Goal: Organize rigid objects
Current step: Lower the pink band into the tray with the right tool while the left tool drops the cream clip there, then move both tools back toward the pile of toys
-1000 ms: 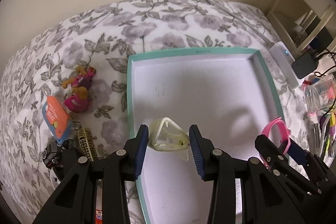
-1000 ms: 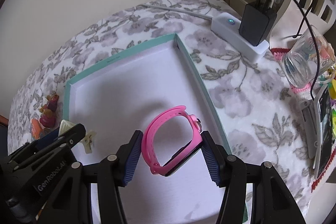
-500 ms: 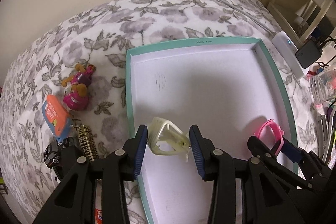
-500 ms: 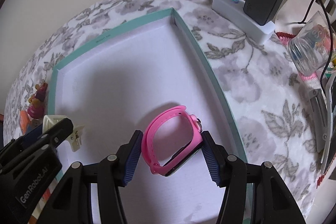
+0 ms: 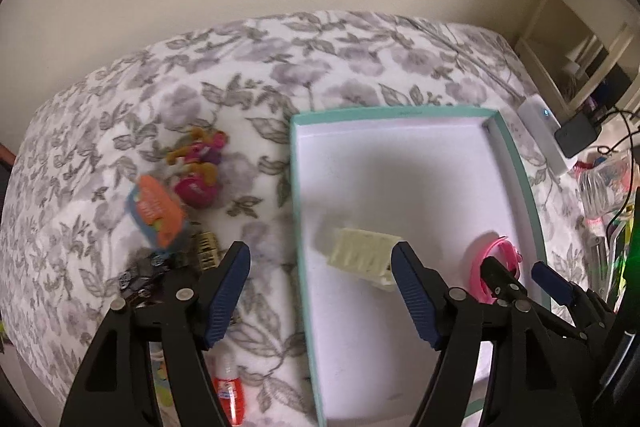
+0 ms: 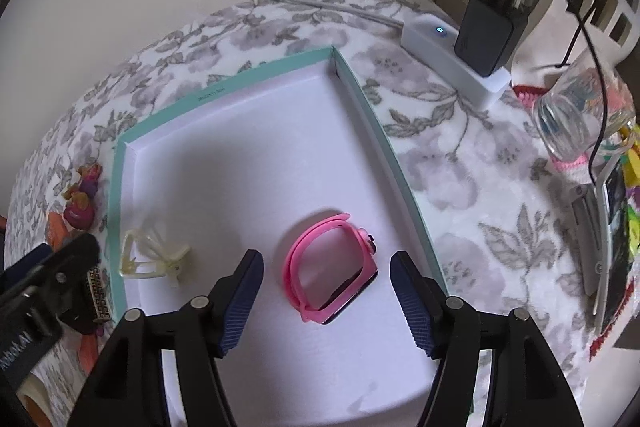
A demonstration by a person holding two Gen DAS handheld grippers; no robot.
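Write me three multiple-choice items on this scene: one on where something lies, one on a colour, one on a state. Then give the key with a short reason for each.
1. Where does the pink watch lie?
A. Inside the teal-rimmed box
B. On the floral cover left of the box
C. On the white power strip

2. What colour is the hair claw clip in the box?
A. Bright red
B. Pale cream
C. Black

3. How do the right gripper jaws stand around the watch?
A. Clamped on it
B. Apart, clear of it
C. Shut beside it

Key:
1 A, the watch rests on the box's white floor near its right wall.
2 B, the clip looks translucent cream.
3 B, the jaws are opening, with gaps on both sides of the watch.
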